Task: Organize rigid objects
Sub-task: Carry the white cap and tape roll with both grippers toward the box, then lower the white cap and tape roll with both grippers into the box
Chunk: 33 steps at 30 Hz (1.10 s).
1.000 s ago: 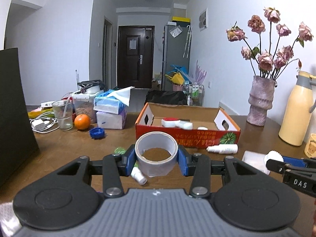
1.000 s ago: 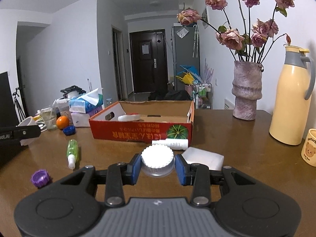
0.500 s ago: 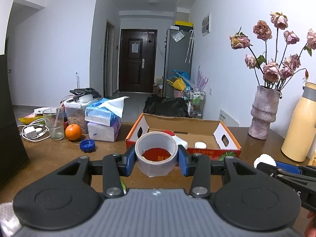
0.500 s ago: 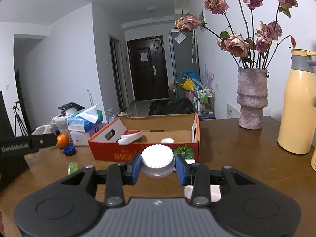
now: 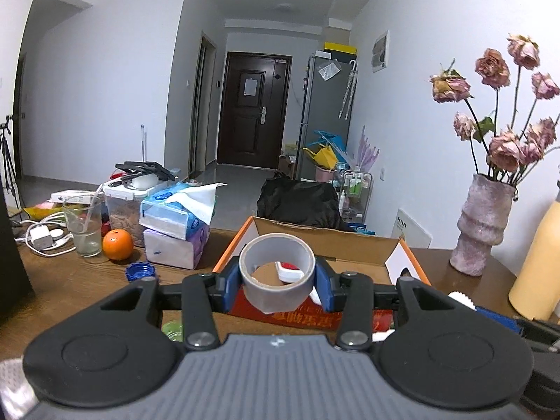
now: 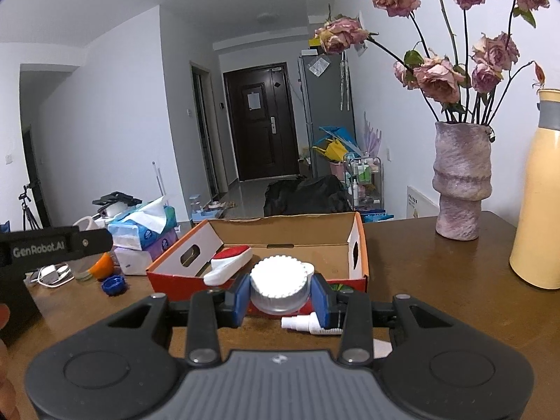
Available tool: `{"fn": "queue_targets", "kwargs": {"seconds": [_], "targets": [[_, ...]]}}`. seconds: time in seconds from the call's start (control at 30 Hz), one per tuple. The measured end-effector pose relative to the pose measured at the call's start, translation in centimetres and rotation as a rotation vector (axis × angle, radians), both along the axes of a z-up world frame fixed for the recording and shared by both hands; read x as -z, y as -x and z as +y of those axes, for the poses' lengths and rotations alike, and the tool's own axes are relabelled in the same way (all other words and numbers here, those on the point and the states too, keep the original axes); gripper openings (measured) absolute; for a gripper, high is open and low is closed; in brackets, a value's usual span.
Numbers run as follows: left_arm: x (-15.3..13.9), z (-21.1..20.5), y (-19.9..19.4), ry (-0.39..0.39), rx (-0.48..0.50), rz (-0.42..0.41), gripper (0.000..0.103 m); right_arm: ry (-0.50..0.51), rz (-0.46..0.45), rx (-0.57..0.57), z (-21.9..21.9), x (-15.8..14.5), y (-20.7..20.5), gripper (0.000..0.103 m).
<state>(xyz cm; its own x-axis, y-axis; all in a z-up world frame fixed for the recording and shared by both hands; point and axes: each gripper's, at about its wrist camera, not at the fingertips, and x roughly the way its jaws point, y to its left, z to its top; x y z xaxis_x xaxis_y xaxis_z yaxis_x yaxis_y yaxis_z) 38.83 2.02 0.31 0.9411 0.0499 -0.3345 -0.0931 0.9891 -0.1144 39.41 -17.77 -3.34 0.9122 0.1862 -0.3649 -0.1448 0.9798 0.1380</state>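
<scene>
Setting: brown table in a lived-in room, hallway behind.
Box: cardboard box sits mid-table, already holding a red-and-white item.
Left gripper: clamped on a tape roll, carried near the box's front wall.
Right gripper: clamped on a white ribbed cap, hovering before the box.
Left to do: both drops, likely; a white spray bottle and blue cap lie outside.

Wooden table with cardboard box
</scene>
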Motion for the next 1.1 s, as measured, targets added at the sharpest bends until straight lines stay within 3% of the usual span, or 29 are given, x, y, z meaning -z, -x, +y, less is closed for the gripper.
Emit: {"fn": "queue_targets", "kwargs": {"seconds": [1.1], "targets": [[1.6, 0.8, -11.9, -0.039, -0.070, 0.068, 0.044, 0.053, 0.052, 0.013, 2.5, 2.1, -11.5, 0.037]]}}
